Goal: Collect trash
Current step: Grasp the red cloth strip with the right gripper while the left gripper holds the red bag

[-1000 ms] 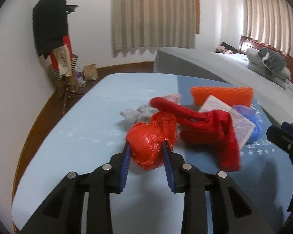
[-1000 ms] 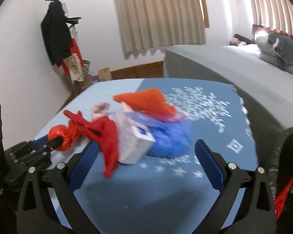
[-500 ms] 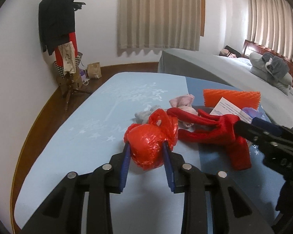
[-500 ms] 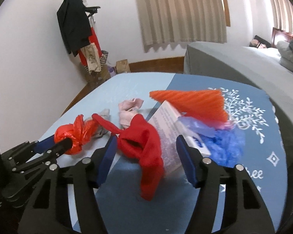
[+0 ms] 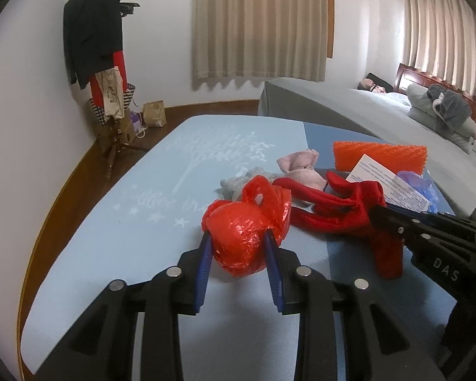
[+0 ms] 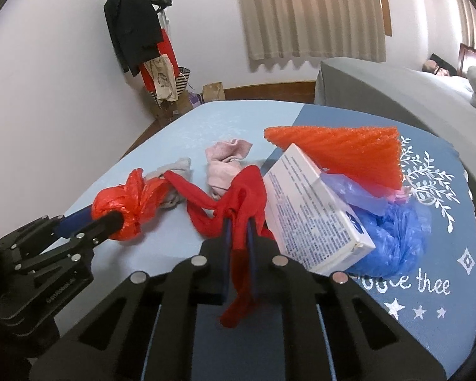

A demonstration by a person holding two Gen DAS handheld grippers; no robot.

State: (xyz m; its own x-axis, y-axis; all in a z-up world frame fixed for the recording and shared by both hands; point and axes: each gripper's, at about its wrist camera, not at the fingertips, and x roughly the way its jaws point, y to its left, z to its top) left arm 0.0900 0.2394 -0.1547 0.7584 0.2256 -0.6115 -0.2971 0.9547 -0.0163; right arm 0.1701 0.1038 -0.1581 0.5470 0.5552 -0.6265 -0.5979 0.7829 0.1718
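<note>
Pale blue bedding printed with white stars and branches covers the bed (image 5: 117, 222) where the litter lies. Nearest the left gripper (image 5: 238, 238) is a crumpled red plastic bag (image 5: 241, 235), and the gripper's blue pads are clamped on its two sides, the bag bulging out ahead of the fingertips and its knotted handles trailing toward the heap. Just to the right, the right gripper (image 6: 238, 225) has its jaws pinched nearly together on a red cloth (image 6: 244, 197), which passes between the pads, drapes down behind them and stretches away in long strands toward the bag. A white printed box (image 6: 314, 212) leans against the cloth's right edge, resting on a blue plastic bag (image 6: 396, 238). Behind the box stands an orange ribbed foam sheet (image 6: 342, 149). A pink sock (image 6: 225, 165) and a grey sock (image 6: 177, 171) lie just beyond the cloth. Farther off, a coat stand (image 5: 95, 41) with dark clothing occupies the corner, beside beige curtains (image 5: 260, 22).
</note>
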